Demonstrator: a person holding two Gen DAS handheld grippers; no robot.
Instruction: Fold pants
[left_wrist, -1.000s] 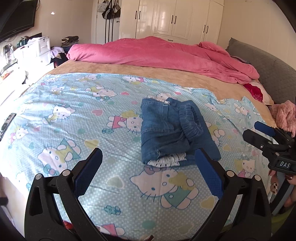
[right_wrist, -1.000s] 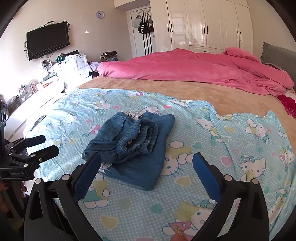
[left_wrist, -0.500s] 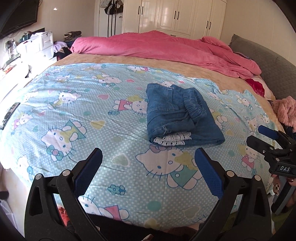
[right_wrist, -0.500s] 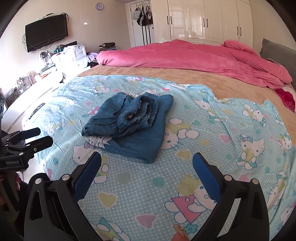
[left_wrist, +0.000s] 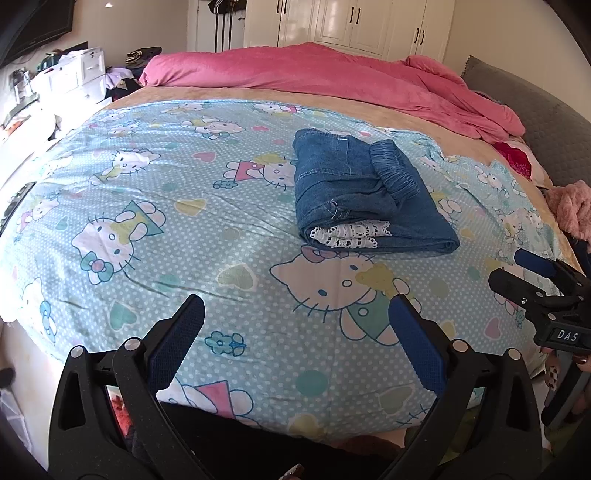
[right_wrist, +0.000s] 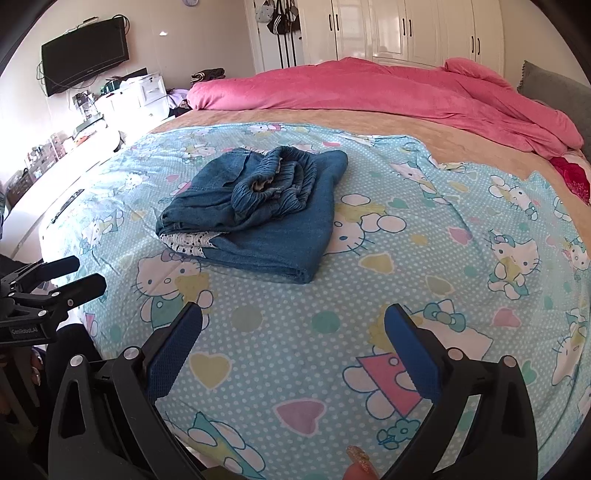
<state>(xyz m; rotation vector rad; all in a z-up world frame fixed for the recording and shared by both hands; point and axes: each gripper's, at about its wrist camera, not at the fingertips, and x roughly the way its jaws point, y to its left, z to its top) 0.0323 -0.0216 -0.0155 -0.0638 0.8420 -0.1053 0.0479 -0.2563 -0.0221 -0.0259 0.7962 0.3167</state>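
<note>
The blue denim pants lie folded in a compact bundle on the light blue cartoon-cat sheet, with white lace trim showing at the near edge and the elastic waistband on top. The same bundle shows in the right wrist view. My left gripper is open and empty, held back near the bed's front edge, well short of the pants. My right gripper is open too, with nothing between its blue pads. Each gripper appears at the side of the other's view, the right one and the left one.
A pink duvet is heaped along the far side of the bed, over a tan blanket. A grey headboard stands on the right. White drawers and clutter line the left wall below a TV; wardrobes stand behind.
Both grippers have pulled back from the pants toward the bed's front edge, staying open. The folded bundle has not moved.
</note>
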